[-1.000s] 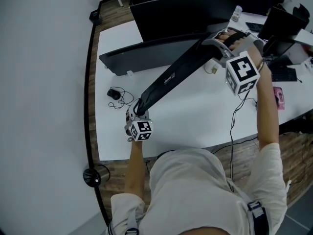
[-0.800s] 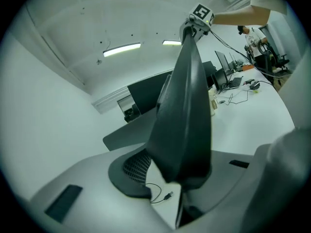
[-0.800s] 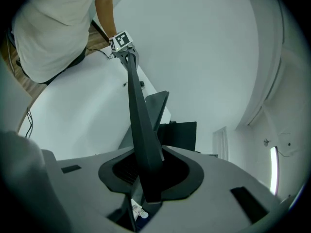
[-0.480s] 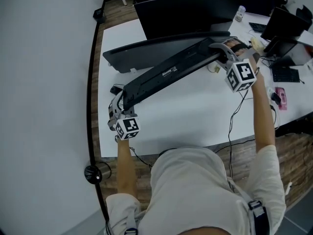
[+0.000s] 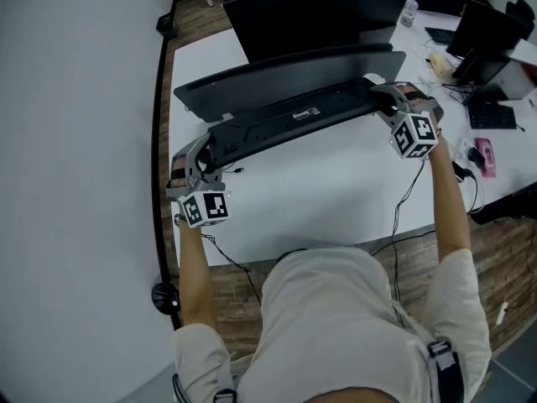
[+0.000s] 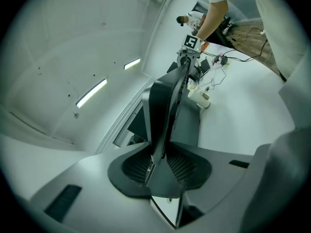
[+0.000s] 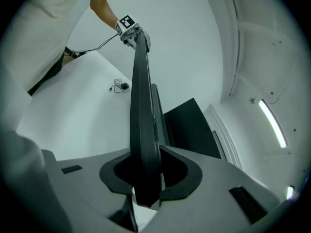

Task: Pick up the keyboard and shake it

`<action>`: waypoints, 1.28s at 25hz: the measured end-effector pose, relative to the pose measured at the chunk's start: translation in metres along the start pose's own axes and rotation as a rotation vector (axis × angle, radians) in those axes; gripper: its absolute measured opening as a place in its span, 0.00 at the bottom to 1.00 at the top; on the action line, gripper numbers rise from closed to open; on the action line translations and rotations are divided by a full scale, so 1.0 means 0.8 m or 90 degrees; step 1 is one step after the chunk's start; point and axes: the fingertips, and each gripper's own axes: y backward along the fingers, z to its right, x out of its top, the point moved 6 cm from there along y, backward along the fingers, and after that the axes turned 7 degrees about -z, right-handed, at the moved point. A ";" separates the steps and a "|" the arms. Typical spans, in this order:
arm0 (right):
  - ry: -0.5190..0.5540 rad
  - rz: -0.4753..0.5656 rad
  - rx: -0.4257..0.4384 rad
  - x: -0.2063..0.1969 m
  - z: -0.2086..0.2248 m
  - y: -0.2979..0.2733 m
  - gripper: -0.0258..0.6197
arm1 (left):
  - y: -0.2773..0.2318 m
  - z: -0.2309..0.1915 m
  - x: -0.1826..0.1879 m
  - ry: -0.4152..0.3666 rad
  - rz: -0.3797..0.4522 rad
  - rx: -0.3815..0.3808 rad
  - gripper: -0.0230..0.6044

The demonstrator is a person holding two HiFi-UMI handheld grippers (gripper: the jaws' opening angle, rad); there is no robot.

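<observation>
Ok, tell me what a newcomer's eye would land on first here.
A long black keyboard held above the white table, clamped at its ends by the left gripper and the right gripper, whose jaws have just been closing further on it. Just behind stands a wide curved monitor.

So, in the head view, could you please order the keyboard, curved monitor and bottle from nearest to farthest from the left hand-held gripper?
1. Keyboard, clamped in the left hand-held gripper.
2. Curved monitor, just behind the keyboard.
3. Bottle, far right, on the back desk.
</observation>
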 end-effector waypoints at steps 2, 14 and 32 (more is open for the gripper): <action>-0.035 0.001 0.013 -0.012 -0.015 -0.004 0.22 | -0.002 -0.002 0.014 -0.013 0.009 -0.010 0.21; -0.155 -0.016 -0.040 -0.026 -0.104 0.016 0.22 | -0.024 -0.022 0.044 -0.090 0.038 -0.033 0.22; -0.037 -0.065 -0.160 -0.008 -0.058 0.139 0.22 | -0.067 0.035 0.023 0.126 0.057 -0.065 0.23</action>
